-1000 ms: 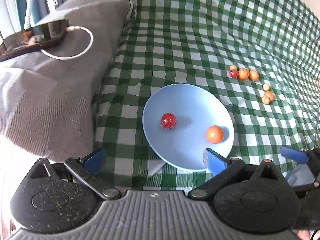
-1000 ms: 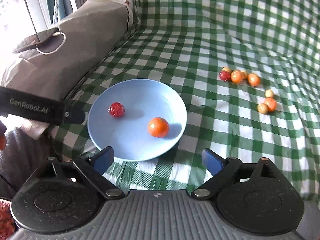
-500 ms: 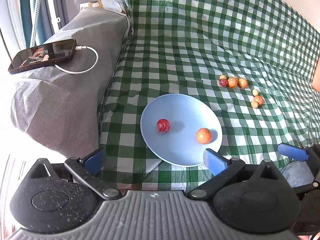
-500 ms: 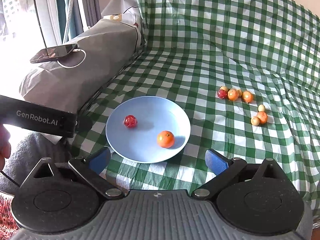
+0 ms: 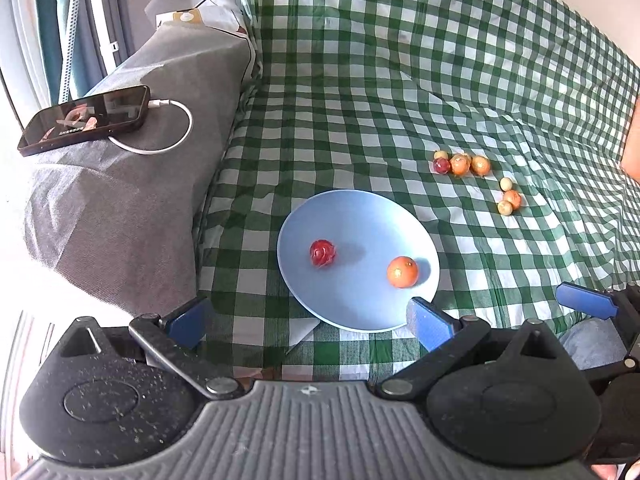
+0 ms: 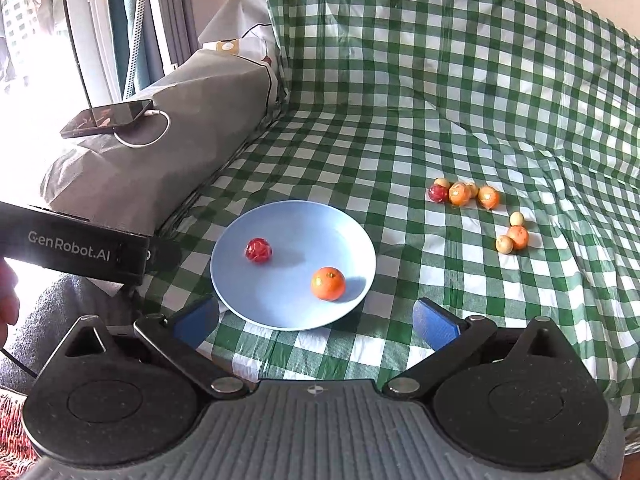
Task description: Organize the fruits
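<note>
A light blue plate (image 5: 304,216) (image 6: 292,220) lies on the green checked cloth. On it rest a red fruit (image 5: 322,253) (image 6: 258,250) and an orange fruit (image 5: 402,271) (image 6: 328,283). Right of the plate, several small loose fruits (image 5: 460,164) (image 6: 460,194) lie in a row, with three more (image 5: 510,200) (image 6: 514,236) beyond them. My left gripper (image 5: 308,320) hangs open over the plate's near rim, holding nothing. My right gripper (image 6: 316,322) hovers just short of the plate, its jaws opening with nothing between them. One of its blue fingers (image 5: 584,304) shows in the left wrist view.
A phone (image 5: 86,118) on a white charging cable lies on the grey cushion (image 5: 120,208) left of the plate. The checked cloth (image 5: 400,80) slopes up at the back. The left gripper's black body (image 6: 80,246) crosses the right wrist view's left side.
Both grippers have drawn back and up from the plate, so it looks smaller and the phone shows fully. The fruits have not moved.
</note>
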A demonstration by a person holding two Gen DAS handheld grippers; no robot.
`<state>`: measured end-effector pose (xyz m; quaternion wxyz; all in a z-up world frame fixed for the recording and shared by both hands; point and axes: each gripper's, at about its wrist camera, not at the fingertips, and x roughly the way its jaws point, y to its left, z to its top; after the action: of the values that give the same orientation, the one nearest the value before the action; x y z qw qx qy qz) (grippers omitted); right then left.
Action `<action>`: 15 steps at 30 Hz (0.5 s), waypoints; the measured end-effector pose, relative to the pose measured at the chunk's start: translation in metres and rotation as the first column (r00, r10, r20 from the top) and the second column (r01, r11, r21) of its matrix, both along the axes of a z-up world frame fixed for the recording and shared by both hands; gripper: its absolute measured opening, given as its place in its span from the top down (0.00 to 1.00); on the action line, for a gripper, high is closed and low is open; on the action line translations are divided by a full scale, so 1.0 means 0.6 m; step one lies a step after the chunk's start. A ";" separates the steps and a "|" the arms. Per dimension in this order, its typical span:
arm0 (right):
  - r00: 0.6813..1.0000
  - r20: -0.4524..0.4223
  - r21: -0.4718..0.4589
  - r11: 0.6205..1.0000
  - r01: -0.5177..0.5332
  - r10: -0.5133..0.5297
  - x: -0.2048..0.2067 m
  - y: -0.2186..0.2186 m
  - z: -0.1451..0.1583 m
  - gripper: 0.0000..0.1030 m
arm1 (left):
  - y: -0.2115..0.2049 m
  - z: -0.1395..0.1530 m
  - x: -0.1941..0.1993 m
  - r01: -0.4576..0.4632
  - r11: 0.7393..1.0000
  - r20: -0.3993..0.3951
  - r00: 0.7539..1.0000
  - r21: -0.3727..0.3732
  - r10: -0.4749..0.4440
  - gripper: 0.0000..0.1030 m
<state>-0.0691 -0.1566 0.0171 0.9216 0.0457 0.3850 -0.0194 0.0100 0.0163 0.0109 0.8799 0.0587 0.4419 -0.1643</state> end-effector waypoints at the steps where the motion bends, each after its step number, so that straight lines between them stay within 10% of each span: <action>1: 1.000 -0.001 0.001 1.000 0.002 -0.002 0.000 0.000 0.000 0.01 | 0.000 0.000 0.000 0.000 1.000 -0.001 1.000 0.000 0.000 0.00; 15: 1.000 -0.026 0.016 1.000 0.004 -0.003 0.010 -0.002 -0.014 0.01 | 0.001 -0.012 0.008 -0.007 1.000 -0.027 1.000 0.006 0.007 0.00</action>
<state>-0.0631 -0.1576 0.0088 0.9161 0.0537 0.3970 -0.0186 0.0146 0.0167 0.0038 0.8744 0.0574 0.4543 -0.1607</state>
